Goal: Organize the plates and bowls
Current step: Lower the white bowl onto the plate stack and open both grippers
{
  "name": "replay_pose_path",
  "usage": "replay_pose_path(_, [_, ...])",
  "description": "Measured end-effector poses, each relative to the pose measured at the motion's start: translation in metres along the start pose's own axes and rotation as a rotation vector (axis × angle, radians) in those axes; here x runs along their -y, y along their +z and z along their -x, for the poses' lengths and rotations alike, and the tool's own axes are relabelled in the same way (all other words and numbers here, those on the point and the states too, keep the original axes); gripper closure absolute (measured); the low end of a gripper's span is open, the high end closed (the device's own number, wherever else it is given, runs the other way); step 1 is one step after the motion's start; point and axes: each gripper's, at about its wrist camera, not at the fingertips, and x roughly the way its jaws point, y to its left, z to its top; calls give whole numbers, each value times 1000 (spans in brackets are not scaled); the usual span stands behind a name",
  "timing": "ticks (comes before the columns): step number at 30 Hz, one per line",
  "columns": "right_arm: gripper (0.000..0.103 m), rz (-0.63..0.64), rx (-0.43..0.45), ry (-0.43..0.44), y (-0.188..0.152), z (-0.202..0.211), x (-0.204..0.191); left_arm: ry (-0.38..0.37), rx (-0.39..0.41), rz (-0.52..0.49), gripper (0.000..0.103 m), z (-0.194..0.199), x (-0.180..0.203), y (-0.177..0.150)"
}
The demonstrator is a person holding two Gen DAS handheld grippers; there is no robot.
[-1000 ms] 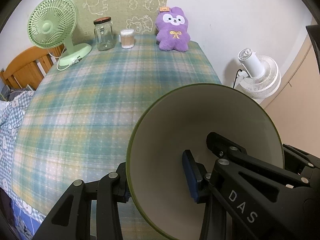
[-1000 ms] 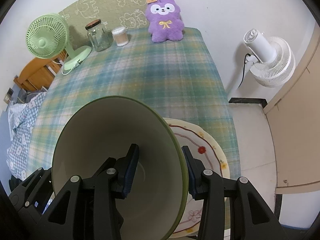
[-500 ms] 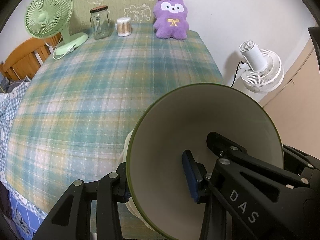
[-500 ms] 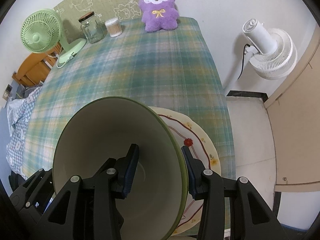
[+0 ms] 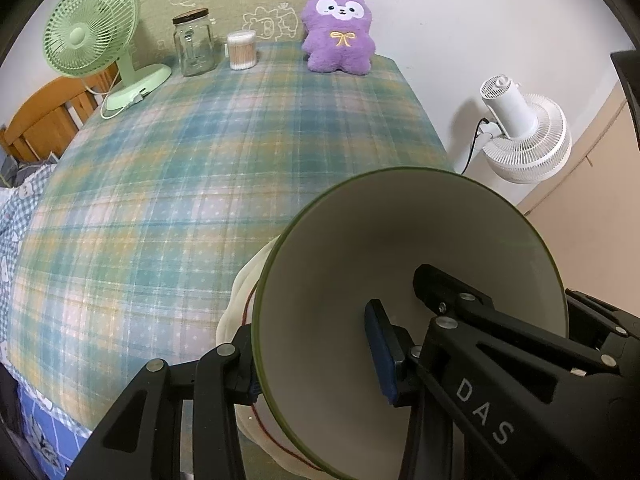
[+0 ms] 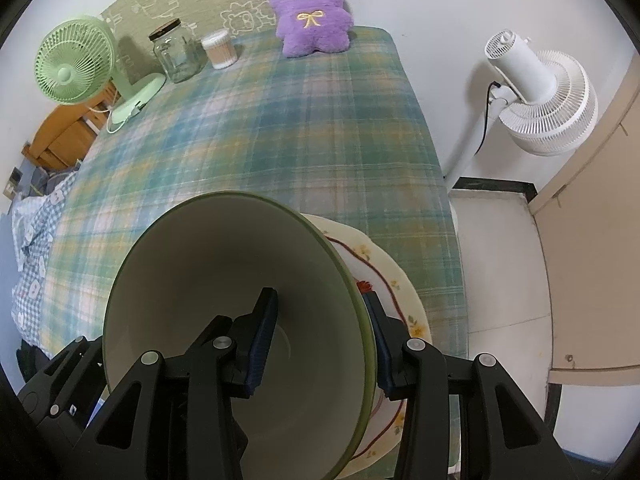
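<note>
- Bowl [image 5: 400,248]: cream inside, green rim, held tilted on its side above the near edge of the table; fills the 4 to 6 o'clock part of the left wrist view and the 6 to 8 o'clock part of the right wrist view [image 6: 224,280].
- Left gripper [image 5: 316,360]: clamped on the bowl's rim, one blue-padded finger inside the bowl, the other outside its wall.
- Right gripper [image 6: 320,344]: likewise closed across the bowl's rim at the opposite side, one pad inside, one outside.
- Plate [image 6: 396,292]: cream, scalloped edge, red line and small flower prints; lies on the table directly beneath the bowl, showing at 4 o'clock of it in the right view and as a pale edge [image 5: 240,292] at 8 o'clock of it in the left view. Whether bowl and plate touch cannot be told.
- Table [image 5: 168,184]: covered in green-and-blue plaid cloth.
- Far edge of table, 11 to 12 o'clock: green desk fan [image 5: 92,28], glass jar [image 5: 194,46] with dark lid, tub of cotton swabs [image 5: 241,50], purple plush toy [image 5: 338,32].
- White floor fan [image 6: 540,96]: standing off the table at 2 o'clock.
</note>
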Motion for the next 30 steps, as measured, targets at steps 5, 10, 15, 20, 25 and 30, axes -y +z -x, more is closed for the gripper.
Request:
replay_pose_path(5, [54,1,0,9,-1,0,1,0,0,-1,60,0,2,0])
replay_pose_path(10, [54,17,6,-1,-4,1,1,-19,-11,-28,43,-2,3,-3])
replay_pose_path(15, [30,53,60,-74,-7,12,-5,-10,14,-30,27,4,0,-4])
replay_pose_path(20, [26,61,87,-100,-6,21,-5,-1,35,-26,21,11,-4,-4])
replay_pose_path(25, [26,67,119,-91,-7,33,-9,21,71,-31,19,24,-5,-3])
replay_pose_path(30, [25,64,161,-86,-8,49,-14,21,119,-39,19,40,-8,-3])
